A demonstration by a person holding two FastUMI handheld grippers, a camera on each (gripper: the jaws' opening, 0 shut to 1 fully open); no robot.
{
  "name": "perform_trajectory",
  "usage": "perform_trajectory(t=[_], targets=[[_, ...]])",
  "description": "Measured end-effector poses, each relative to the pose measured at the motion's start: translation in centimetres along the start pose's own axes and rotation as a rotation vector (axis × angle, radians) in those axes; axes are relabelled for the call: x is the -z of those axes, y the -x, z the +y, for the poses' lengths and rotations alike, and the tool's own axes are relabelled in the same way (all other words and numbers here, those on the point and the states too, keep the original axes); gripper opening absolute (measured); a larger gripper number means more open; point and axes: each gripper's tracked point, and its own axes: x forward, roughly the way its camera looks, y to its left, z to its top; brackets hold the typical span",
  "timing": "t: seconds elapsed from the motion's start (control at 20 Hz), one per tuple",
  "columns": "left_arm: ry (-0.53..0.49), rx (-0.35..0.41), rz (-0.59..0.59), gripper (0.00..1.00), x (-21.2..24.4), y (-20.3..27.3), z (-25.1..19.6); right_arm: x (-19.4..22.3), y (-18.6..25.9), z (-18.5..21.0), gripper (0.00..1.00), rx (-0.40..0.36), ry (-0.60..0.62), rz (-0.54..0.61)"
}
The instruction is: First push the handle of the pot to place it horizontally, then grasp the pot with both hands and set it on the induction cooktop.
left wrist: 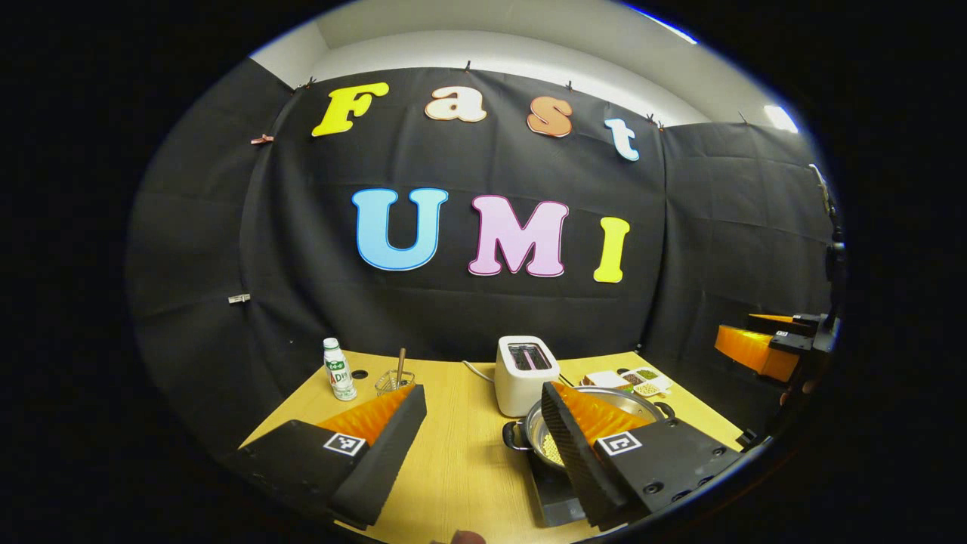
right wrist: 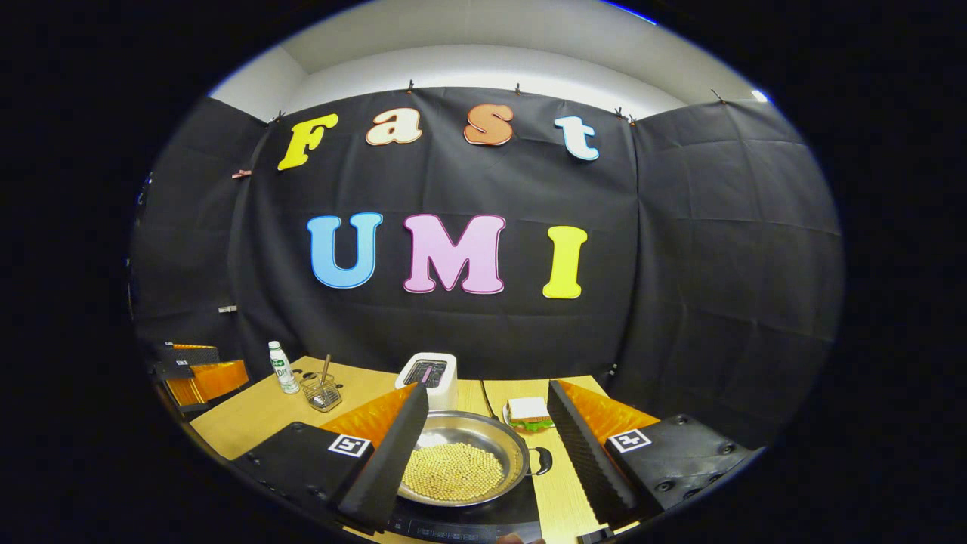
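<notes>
In your left gripper view, your left gripper (left wrist: 483,423) is held above the light wooden table (left wrist: 461,461) with its fingers spread wide apart and nothing between them. Past its right-hand finger sits the shallow round steel pot (left wrist: 545,438) with small black side handles, resting on the flat black induction cooktop (left wrist: 555,495) at the near edge of the table. Pale round beans lie in the pot's bottom. Just behind the pot stands a white two-slot toaster (left wrist: 525,374), and beside that a small white tray of mixed grains (left wrist: 642,380). Farther left on the table you have a small white plastic bottle with a green label (left wrist: 339,370) and a clear glass cup holding a stick (left wrist: 394,380). Your right gripper (left wrist: 763,344) shows at the right edge of this view, off the table; whether it is apart or together cannot be told from here.

In your right gripper view, your right gripper (right wrist: 487,438) also stands with fingers wide apart, touching nothing. The steel pot (right wrist: 464,457) lies between and beyond them on the cooktop (right wrist: 468,521), its beans covering much of the bottom, one black handle pointing right. The toaster (right wrist: 430,375) stands behind it, a sandwich on a plate (right wrist: 529,412) just to its right. The bottle (right wrist: 282,368) and the glass cup (right wrist: 321,393) sit at left, near your left gripper (right wrist: 200,375).
</notes>
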Motion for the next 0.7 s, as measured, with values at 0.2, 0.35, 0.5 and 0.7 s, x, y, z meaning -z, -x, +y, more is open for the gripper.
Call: perform_trajectory(t=[0.2,0.35,0.5,0.7], targets=[[0.008,-0.002,0.006,0.96,0.2,0.3,0.4,0.2,0.2,0.0,0.99,0.012,0.0,0.01],[0.001,-0.002,0.006,0.96,0.2,0.3,0.3,0.5,0.3,-0.3,0.99,0.024,-0.011,0.018],[-0.008,0.005,0.013,0.96,0.4,0.4,0.0,0.8,0.4,-0.6,0.99,0.033,-0.007,0.025],[-0.025,0.015,0.017,0.96,0.6,0.3,-0.6,0.8,0.5,-0.5,0.99,0.031,-0.008,0.031]])
